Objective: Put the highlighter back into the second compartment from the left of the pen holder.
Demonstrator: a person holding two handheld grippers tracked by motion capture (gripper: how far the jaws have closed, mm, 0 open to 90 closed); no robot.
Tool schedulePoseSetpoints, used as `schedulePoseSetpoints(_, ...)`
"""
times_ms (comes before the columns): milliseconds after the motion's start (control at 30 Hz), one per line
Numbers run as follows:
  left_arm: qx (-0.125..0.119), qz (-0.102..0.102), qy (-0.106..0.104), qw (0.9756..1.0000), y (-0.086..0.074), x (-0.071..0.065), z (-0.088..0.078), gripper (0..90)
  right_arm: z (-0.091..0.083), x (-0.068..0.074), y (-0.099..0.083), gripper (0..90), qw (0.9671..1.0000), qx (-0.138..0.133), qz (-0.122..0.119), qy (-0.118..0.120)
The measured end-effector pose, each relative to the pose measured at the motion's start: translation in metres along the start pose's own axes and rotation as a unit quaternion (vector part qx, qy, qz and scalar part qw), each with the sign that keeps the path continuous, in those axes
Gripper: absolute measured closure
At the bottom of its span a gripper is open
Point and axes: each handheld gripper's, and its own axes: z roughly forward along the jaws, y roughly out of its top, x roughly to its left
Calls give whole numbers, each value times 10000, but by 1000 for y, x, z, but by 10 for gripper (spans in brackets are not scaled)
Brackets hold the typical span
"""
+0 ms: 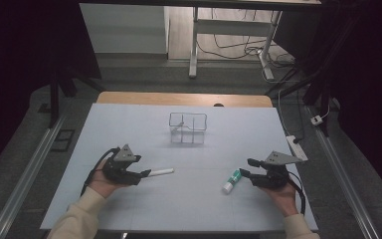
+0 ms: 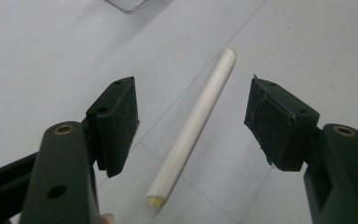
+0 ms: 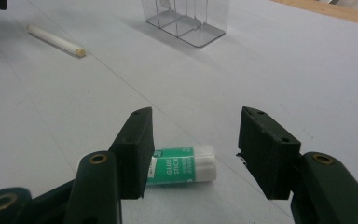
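A white pen (image 1: 161, 172) lies flat on the pale table mat (image 1: 129, 129), left of centre. My left gripper (image 1: 144, 174) is open at its near end; in the left gripper view the pen (image 2: 196, 122) runs between the spread jaws of the gripper (image 2: 191, 88), and neither pad touches it. A green and white glue stick (image 1: 232, 181) lies on the mat at the right. My right gripper (image 1: 245, 168) is open just beside it. In the right gripper view the glue stick (image 3: 182, 170) lies low between the jaws of that gripper (image 3: 196, 116), apart from both pads.
A clear plastic organiser (image 1: 187, 128) with several compartments stands at the middle back of the mat, also seen as the organiser (image 3: 186, 21) in the right gripper view. A white power strip (image 1: 297, 147) lies off the mat's right edge. Table legs and cables stand beyond the far edge.
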Motion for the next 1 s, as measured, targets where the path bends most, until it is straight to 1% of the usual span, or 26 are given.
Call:
schedulePoseSetpoints(67,29,23,-69,10000,3,-1,4,339,0,0,-1,443,10000,10,16,-8)
schedulePoseSetpoints(167,135,131,-106,9998,8,-2,8,334,1,-1,-1,442,10000,39,7,-14)
schedulePoseSetpoints(367,166,225,-188,9994,23,0,16,330,2,0,-3,439,9999,109,-13,-36)
schedulePoseSetpoints(467,159,288,-91,9994,31,1,20,331,1,0,-3,439,9999,119,-7,-46)
schedulePoseSetpoints(500,150,279,-90,9995,33,2,21,332,1,-1,-4,438,9999,121,-1,-40)
schedulePoseSetpoints(567,199,312,-114,9993,37,4,24,332,1,0,-4,438,9999,135,10,-68)
schedulePoseSetpoints(633,254,329,-114,9991,41,6,27,332,1,0,-4,437,9999,98,24,-42)
schedulePoseSetpoints(733,334,376,-222,9985,47,10,33,333,0,0,-5,435,9999,108,36,-78)
schedulePoseSetpoints(833,491,519,-296,9970,56,13,39,336,-2,1,-5,433,9999,103,60,-105)
schedulePoseSetpoints(867,514,523,-357,9967,58,14,41,337,-3,2,-6,434,9999,122,62,-105)
schedulePoseSetpoints(933,581,525,-460,9959,60,15,45,337,-4,3,-6,433,9999,107,57,-112)
schedulePoseSetpoints(1000,690,560,-519,9947,60,14,49,337,-5,3,-8,433,9998,84,89,-124)
